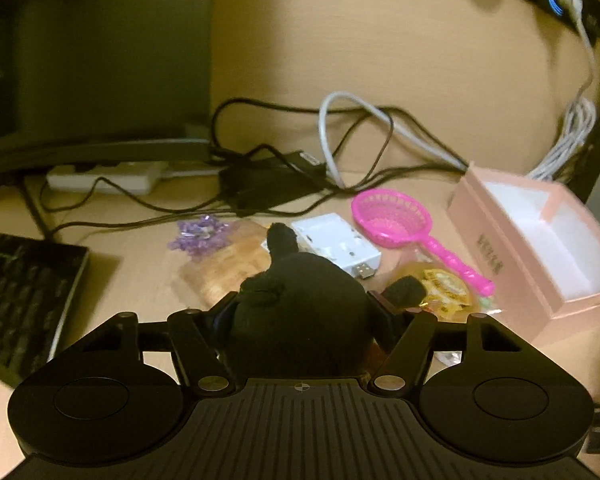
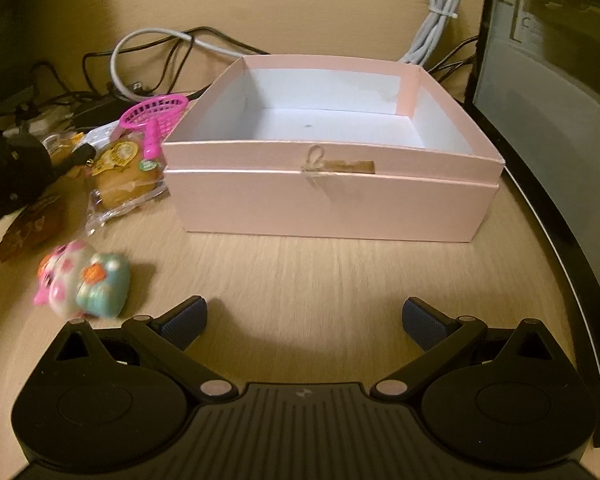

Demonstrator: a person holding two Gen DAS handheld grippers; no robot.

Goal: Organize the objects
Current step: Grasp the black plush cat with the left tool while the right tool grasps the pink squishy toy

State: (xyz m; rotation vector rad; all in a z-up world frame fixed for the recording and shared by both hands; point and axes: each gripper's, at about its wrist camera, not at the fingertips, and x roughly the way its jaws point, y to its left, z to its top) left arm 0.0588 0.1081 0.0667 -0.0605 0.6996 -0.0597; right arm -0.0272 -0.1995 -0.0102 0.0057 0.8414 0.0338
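Left gripper (image 1: 304,312) clenched on a black plush toy (image 1: 300,300); right gripper (image 2: 304,320) released over bare desk.

Ahead of the right gripper, a stretch of wood-grain desk (image 2: 300,272) lies open up to the front wall of the pink box (image 2: 332,204), whose white inside shows past its rim. To that gripper's left sit a pastel owl figure (image 2: 84,284) and a wrapped muffin (image 2: 128,180). Beyond the left gripper crowd a white adapter (image 1: 336,244), a pink toy strainer (image 1: 396,220) and tangled cables (image 1: 260,152); a keyboard (image 1: 20,300) borders its left.
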